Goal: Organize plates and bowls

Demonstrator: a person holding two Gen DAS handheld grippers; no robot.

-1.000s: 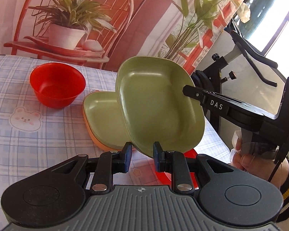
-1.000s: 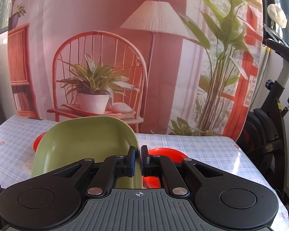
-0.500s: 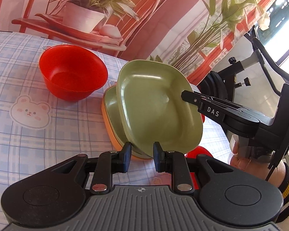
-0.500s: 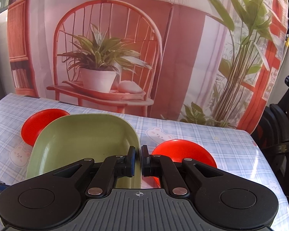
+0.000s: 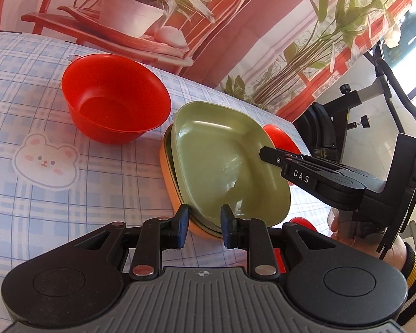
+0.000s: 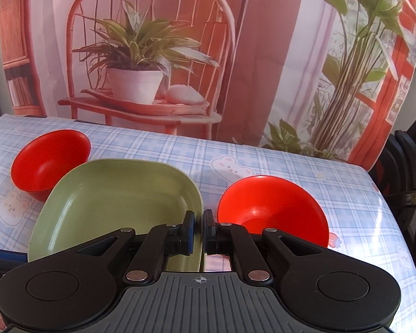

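Right claw clenched on rim of square green plastic plate, tilted to nest onto stacked plates; left claw released, empty, beside stack.

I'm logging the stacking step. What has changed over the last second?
The green plate, pinched at its rim by the right gripper, came down from a raised tilt onto the plate stack. The left gripper stayed open around the stack's near edge. Both red bowls stayed put.
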